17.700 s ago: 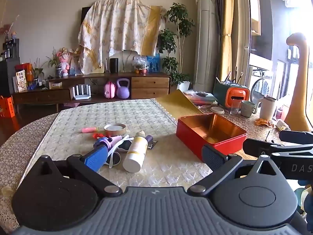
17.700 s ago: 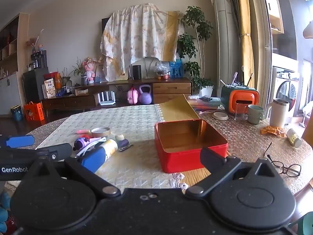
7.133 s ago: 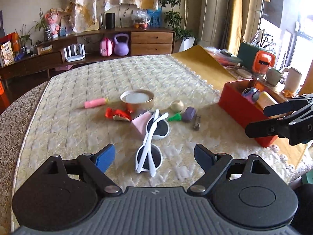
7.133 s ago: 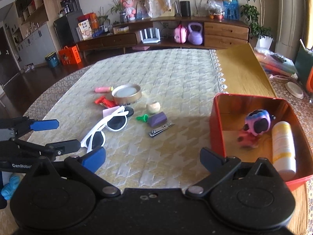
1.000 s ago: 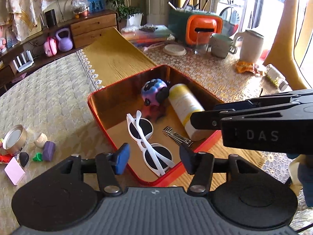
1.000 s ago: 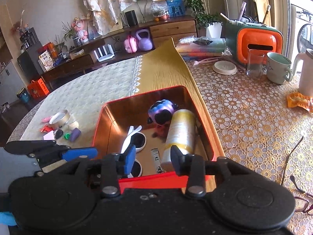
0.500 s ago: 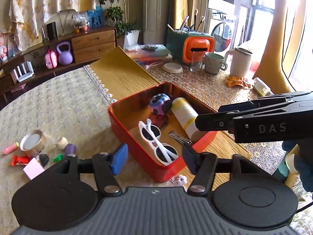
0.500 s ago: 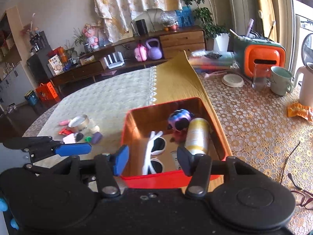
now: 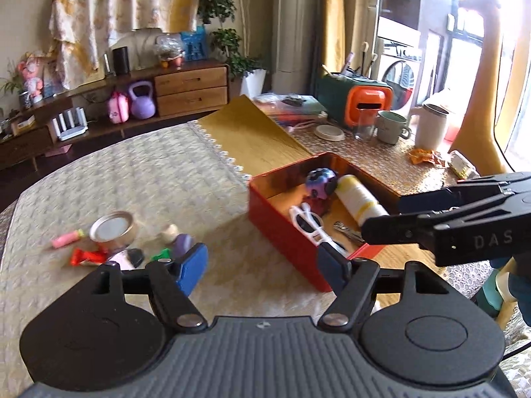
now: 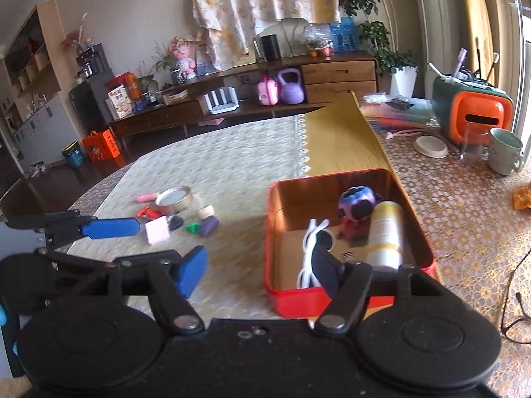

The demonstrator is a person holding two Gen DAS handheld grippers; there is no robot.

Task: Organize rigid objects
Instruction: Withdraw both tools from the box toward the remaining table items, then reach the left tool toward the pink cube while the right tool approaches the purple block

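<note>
1. The red tin (image 10: 348,301) is seen on the bench (image 9: 199,179), now holding the white sunglasses (image 9: 307,220), the nail clipper (image 9: 346,228), the purple toy (image 9: 320,182) and the cream bottle (image 9: 360,204).
2. A second ago both tools were set low over the tin; the sunglasses and clipper are now left lying inside, untouched.
3. The left gripper (image 9: 262,263) and the right gripper (image 10: 257,270) are shown with jaws apart and nothing between them; both have just been opening while being drawn back.
4. This delivery is judged complete.
5. The tape roll (image 10: 174,199), pink block (image 10: 157,230), purple piece (image 10: 209,225) and other small bits are still left on the cloth, well apart from the tin, so more trips are judged necessary.
</note>
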